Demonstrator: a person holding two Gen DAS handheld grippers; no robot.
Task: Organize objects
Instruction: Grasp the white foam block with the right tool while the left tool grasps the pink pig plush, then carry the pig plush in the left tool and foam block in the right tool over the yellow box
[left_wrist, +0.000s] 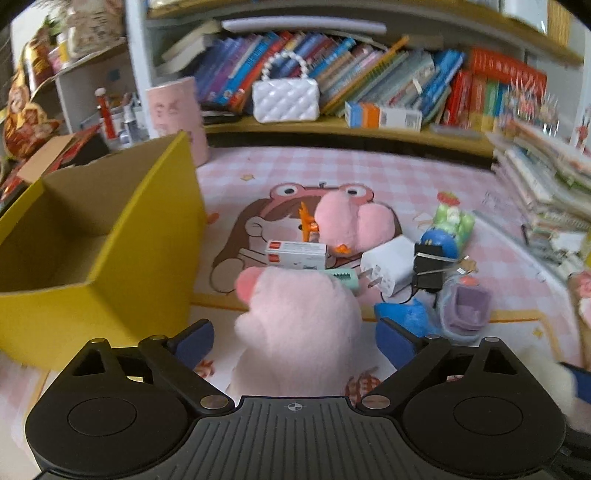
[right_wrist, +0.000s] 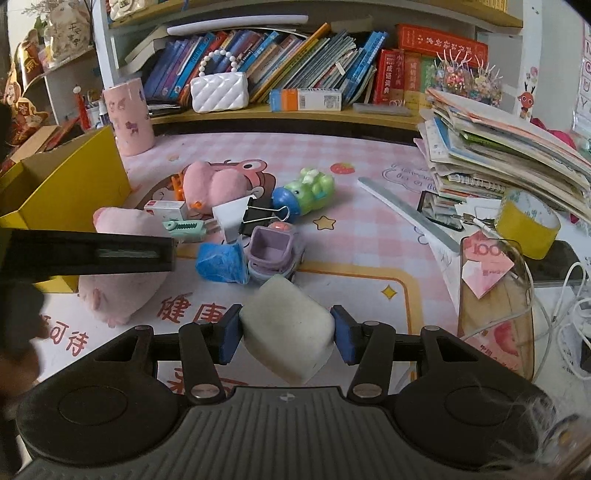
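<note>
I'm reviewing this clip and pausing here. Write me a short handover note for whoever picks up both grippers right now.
Left gripper: jaws wide, straddling the pink plush on the mat; pads not visibly pressing, so not gripped yet.
Right gripper: jaws shut on the white sponge block, held just above the mat.
Yellow box: at the left, open; the part of its inside in view shows nothing.
Still on the mat: second pink plush, white charger, binder clip, blue cloth, purple toy, green toy.
Done: nothing visibly boxed. Left: box the sponge, grip the plush, clear the pile.
</note>
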